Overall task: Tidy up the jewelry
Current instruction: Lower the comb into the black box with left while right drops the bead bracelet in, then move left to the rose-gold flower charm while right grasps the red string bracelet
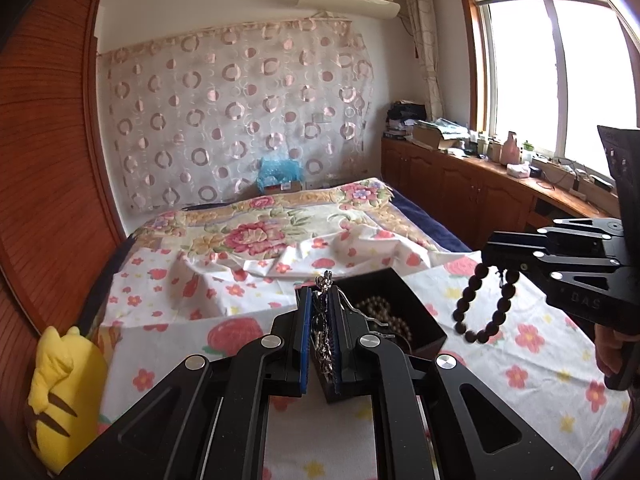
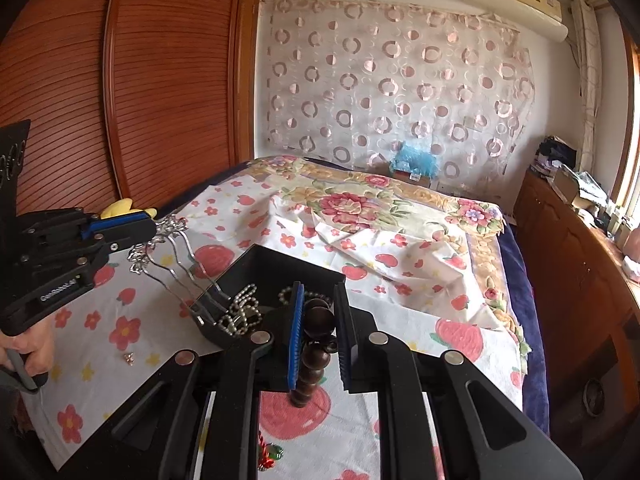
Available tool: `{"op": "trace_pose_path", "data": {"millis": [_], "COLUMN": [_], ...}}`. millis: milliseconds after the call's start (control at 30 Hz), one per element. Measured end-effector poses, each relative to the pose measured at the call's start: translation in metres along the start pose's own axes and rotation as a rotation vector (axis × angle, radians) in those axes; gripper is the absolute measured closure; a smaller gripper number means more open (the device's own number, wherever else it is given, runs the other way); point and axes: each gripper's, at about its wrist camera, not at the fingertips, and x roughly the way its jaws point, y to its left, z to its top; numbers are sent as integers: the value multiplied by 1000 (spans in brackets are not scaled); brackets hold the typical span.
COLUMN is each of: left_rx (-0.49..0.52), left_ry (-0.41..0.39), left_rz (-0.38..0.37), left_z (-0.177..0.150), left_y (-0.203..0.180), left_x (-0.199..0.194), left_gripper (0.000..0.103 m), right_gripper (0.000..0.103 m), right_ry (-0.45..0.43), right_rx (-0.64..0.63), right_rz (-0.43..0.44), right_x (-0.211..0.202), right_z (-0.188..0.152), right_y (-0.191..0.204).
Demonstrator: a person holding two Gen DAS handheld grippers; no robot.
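Note:
A black open jewelry box point(image 1: 416, 312) point(image 2: 276, 268) sits on the flowered bedsheet and holds bead and pearl strands point(image 2: 240, 312). My left gripper point(image 1: 320, 316) point(image 2: 154, 226) is shut on a silver hair comb point(image 1: 324, 300) point(image 2: 168, 248), whose prongs reach into the box's left corner. My right gripper point(image 2: 318, 332) point(image 1: 490, 266) is shut on a dark wooden bead bracelet point(image 2: 314, 352) point(image 1: 484, 304), which hangs in the air to the right of the box.
A small gold trinket point(image 2: 129, 357) and a red-green ornament point(image 2: 269, 453) lie on the sheet near the box. A yellow plush toy point(image 1: 64, 392) sits at the bed's left edge by the wooden wardrobe point(image 2: 120, 80). A cluttered wooden sideboard point(image 1: 500, 184) runs under the window.

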Motion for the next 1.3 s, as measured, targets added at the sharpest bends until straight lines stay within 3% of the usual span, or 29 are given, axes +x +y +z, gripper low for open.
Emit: {"op": "trace_pose_path", "data": {"millis": [333, 433, 767, 833, 1067, 1300], "left_rx": [-47, -65, -38, -47, -57, -70], "left_ry": [69, 61, 80, 80, 93, 128], "left_rz": [-44, -82, -66, -55, -21, 5], "left_z": [-5, -5, -7, -7, -18, -42], "left_y": [-1, 0, -1, 5, 29, 57], "left_x": [55, 59, 66, 63, 44, 27], "left_gripper": [96, 96, 93, 84, 76, 55], "right_gripper": [86, 86, 86, 86, 86, 86], "right_ry": [10, 13, 15, 8, -15, -17], "right_rx": [-19, -20, -14, -19, -24, -12], "right_rz": [-19, -19, -8, 1, 37, 48], "right_x": [8, 9, 16, 19, 31, 50], "right_z": [6, 7, 7, 8, 17, 30], "right_y": [0, 0, -7, -5, 6, 15]}}
